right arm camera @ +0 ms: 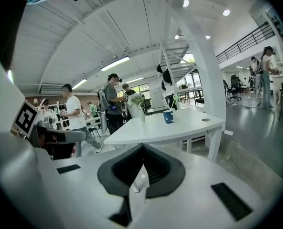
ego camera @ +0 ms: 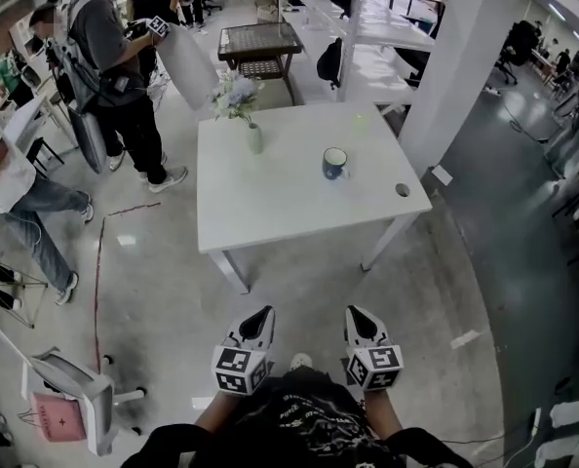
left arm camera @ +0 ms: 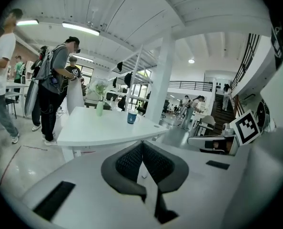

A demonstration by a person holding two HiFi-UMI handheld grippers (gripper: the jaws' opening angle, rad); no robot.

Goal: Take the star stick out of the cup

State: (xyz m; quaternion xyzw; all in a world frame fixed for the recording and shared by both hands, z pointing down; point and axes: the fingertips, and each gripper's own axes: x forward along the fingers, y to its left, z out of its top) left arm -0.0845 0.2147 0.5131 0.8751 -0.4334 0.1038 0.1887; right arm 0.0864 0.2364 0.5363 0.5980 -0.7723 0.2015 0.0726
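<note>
A blue cup (ego camera: 334,163) stands on the white table (ego camera: 270,213), right of its middle. No star stick can be made out in or above the cup in any view. Both grippers hang over the floor, well short of the table's near edge. My left gripper (ego camera: 263,313) and right gripper (ego camera: 357,312) sit side by side close to my body, both shut with nothing between the jaws. In the left gripper view the left gripper (left arm camera: 142,145) points toward the cup (left arm camera: 132,117). In the right gripper view the cup (right arm camera: 168,116) stands beyond the right gripper (right arm camera: 142,150).
A small vase of flowers (ego camera: 253,136) stands at the table's far left. A round hole (ego camera: 403,190) lies near its right corner. People (ego camera: 124,66) stand left of the table. A white pillar (ego camera: 460,57) rises at right, and an office chair (ego camera: 75,388) stands near left.
</note>
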